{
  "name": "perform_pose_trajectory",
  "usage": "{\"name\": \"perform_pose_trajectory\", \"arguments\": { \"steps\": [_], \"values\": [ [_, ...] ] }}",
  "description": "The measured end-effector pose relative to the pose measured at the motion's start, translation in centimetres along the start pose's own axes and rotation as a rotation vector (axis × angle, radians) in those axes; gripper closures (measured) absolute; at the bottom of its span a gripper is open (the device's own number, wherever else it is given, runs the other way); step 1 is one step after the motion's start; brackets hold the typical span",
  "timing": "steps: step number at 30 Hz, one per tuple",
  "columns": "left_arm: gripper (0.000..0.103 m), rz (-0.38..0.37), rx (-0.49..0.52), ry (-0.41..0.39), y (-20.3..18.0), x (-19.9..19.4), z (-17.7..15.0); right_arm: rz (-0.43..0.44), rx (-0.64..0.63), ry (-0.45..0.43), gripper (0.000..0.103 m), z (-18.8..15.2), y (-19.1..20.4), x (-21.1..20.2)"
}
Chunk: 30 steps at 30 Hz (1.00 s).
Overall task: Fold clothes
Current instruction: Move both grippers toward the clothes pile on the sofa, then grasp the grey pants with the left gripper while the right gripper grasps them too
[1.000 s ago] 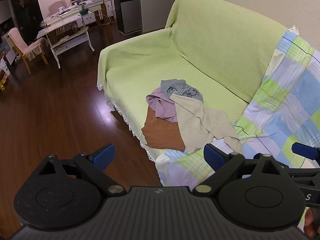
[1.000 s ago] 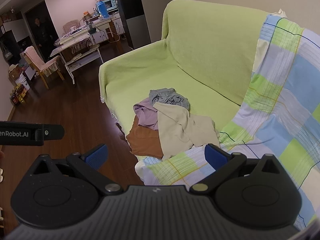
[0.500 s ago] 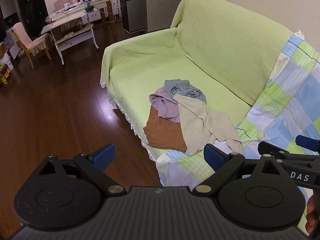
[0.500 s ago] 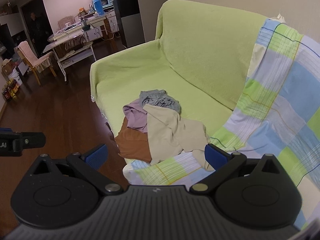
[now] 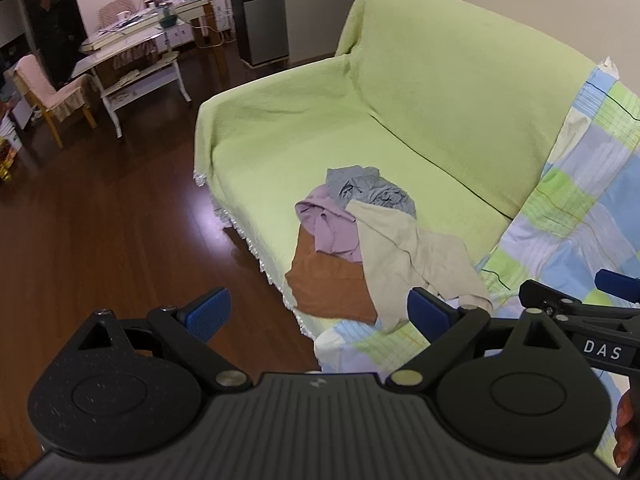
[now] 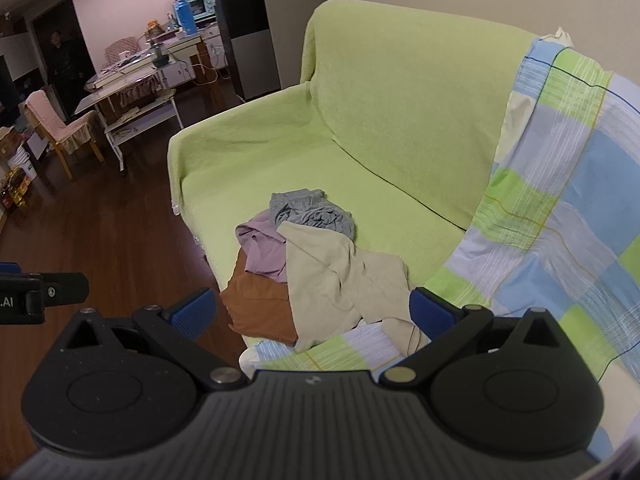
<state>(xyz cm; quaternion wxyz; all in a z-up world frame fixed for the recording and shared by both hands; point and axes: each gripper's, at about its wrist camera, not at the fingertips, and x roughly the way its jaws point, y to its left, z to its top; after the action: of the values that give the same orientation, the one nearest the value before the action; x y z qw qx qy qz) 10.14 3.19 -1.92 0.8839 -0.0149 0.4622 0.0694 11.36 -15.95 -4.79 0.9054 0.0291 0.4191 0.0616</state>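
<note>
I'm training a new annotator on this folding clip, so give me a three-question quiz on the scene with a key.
1. True or false: the left claw is shut on a garment.
2. Which garment lies on top at the near side of the pile on the green sofa? A) beige garment B) brown garment C) grey garment
3. Fill in: the cloth draped over the sofa's right part is a ______ blanket.

Key: 1. False; both it and the right claw are open and hold nothing. 2. A. 3. Checked.
</note>
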Motion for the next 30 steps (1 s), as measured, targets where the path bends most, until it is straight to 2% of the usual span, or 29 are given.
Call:
{"name": "perform_pose_trajectory", "arguments": {
  "steps": [6,14,21,22,24,26,30],
  "values": [
    [0.007,-0.043,0.075,-0.003,1.0,4.1,5.7,-0.033,0.048,0.0,0.001,2.4,0.1,2.4],
    [0.007,-0.094,0.166,0.006,1.7,9.4,13.6,-0.107,0.135,0.023,0.001,7.6,0.8,6.9],
    [0.006,-0.125,0.209,0.047,2.0,15.0,18.3,-0.146,0.189,0.033,0.001,11.2,1.2,11.3],
    [0.002,-0.113,0.209,0.067,2.0,16.3,18.7,-0.151,0.196,0.034,0.001,11.7,1.3,11.9],
    [0.001,-0.092,0.212,0.116,2.1,18.9,19.1,-0.152,0.208,0.022,0.001,12.1,1.4,13.2],
    [0.001,-0.084,0.225,0.209,2.3,22.4,18.5,-0.136,0.215,-0.019,0.001,11.7,1.3,14.7],
    [0.004,-0.113,0.183,0.367,3.4,31.3,15.5,-0.136,0.262,0.184,0.003,8.7,0.1,21.8]
  ]
}}
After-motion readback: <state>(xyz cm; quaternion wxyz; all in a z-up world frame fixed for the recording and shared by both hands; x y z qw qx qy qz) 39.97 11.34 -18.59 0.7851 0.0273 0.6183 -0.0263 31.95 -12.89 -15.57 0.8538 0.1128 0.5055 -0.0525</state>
